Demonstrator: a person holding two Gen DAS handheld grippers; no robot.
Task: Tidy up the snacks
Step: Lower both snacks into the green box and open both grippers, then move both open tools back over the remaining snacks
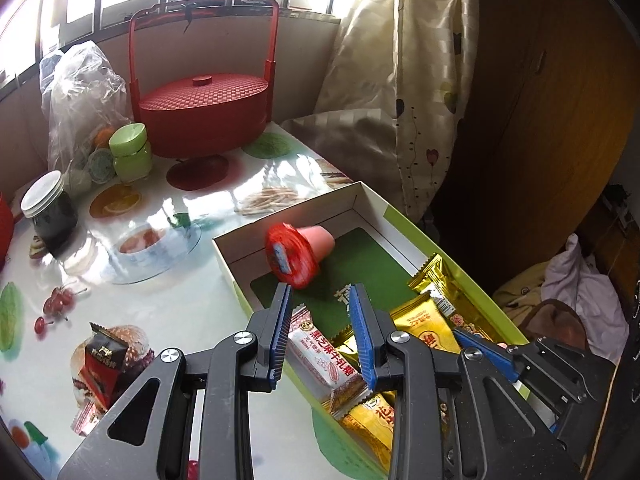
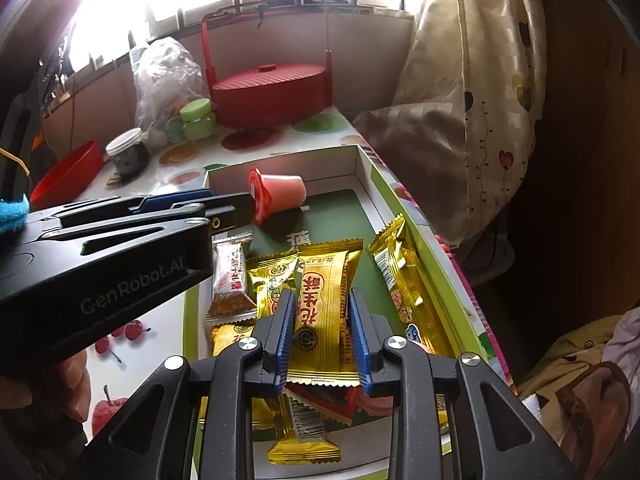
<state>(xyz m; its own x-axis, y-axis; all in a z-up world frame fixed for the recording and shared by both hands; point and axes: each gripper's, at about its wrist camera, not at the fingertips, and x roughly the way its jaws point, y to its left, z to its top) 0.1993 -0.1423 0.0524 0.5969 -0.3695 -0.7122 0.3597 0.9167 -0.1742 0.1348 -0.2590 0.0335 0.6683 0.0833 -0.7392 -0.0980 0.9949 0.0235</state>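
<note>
— What did we see of the left gripper [image 1: 322,292]?

— We saw its blue pads spread apart with only the green floor of the box [image 1: 280,216] showing between them. It pinched nothing.

— And where did we find the jelly cup [image 1: 298,254]?

— Just past the left fingertips, a little towards the left finger. It lay tipped on its side inside the box, its red foil lid facing back at the claw and its pink body pointing to the far wall. The cup looked blurred, so we could not tell whether the lid's rim touched the fingertip.

— What of the right gripper [image 2: 322,296]?

— We found it spread too, hanging over the near end of the box. A gold peanut-candy packet [image 2: 322,280] lay between its pads, reaching out beyond the tips, and we saw no squeeze on it.

— Anything else near the claws?

— A white sesame nougat packet [image 1: 320,356] lay under the left claw's pads. A red-and-black packet [image 1: 106,360] stood on the table [image 1: 192,300] well to its left, outside the box. Far ahead we saw a red lidded basket [image 1: 204,108]
</note>
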